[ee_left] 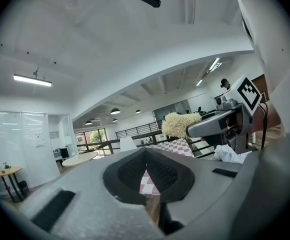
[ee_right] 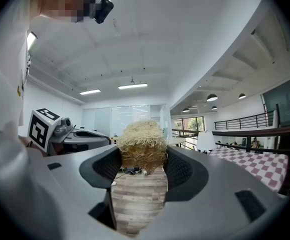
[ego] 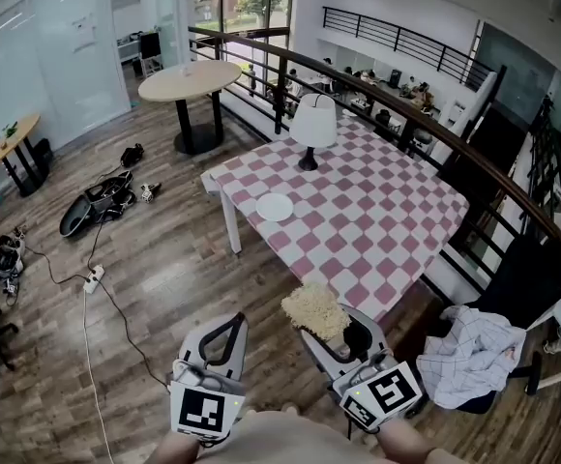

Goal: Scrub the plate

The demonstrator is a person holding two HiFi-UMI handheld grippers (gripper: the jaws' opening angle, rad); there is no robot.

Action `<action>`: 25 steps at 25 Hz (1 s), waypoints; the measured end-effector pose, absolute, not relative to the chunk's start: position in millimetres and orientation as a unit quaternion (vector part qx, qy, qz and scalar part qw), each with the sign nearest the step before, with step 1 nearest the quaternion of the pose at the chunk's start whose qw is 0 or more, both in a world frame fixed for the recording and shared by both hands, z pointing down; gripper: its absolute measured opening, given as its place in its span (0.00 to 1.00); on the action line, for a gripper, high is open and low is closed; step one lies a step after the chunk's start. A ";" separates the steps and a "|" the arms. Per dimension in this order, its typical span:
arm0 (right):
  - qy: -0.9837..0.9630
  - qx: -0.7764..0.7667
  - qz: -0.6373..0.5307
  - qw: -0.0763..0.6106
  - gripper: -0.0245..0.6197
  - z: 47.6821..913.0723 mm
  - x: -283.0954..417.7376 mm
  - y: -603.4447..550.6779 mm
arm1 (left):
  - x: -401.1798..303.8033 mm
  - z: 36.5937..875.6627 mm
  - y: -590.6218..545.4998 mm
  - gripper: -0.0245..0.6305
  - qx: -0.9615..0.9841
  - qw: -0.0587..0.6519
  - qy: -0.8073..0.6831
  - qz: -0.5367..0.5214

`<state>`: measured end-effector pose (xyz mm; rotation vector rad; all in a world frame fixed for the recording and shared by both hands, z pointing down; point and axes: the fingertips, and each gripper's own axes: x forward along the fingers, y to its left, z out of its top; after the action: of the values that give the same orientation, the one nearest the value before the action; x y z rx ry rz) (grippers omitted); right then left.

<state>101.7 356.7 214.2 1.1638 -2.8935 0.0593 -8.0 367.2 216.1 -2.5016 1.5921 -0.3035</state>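
A white plate lies near the left edge of a table with a pink-and-white checked cloth, far ahead of both grippers. My right gripper is held low near the table's near corner, shut on a straw-coloured fibre scrubber. In the right gripper view the scrubber fills the gap between the pads. My left gripper hangs beside it over the wooden floor, its jaws together with nothing held. The left gripper view shows the scrubber to its right.
A white table lamp stands at the table's far edge. A chair draped with checked cloth sits at the right. A railing runs behind the table. A round table, bags and a cable are on the left.
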 end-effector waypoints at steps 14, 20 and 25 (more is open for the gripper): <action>-0.931 0.364 0.019 0.028 0.44 231.1 140.1 355.5 | 31.1 232.1 369.5 0.06 -0.836 0.074 0.531 -0.117; -0.934 0.356 0.020 0.031 0.44 236.1 159.7 342.1 | 48.2 236.3 359.8 0.06 -0.830 0.072 0.540 -0.122; -0.935 0.352 0.019 0.024 0.44 237.2 172.9 329.7 | 53.8 237.1 352.8 0.06 -0.821 0.078 0.551 -0.130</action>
<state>172.9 329.7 237.2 1.0905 -2.8949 0.0597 53.8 352.8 237.1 -2.4569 1.6500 -0.3897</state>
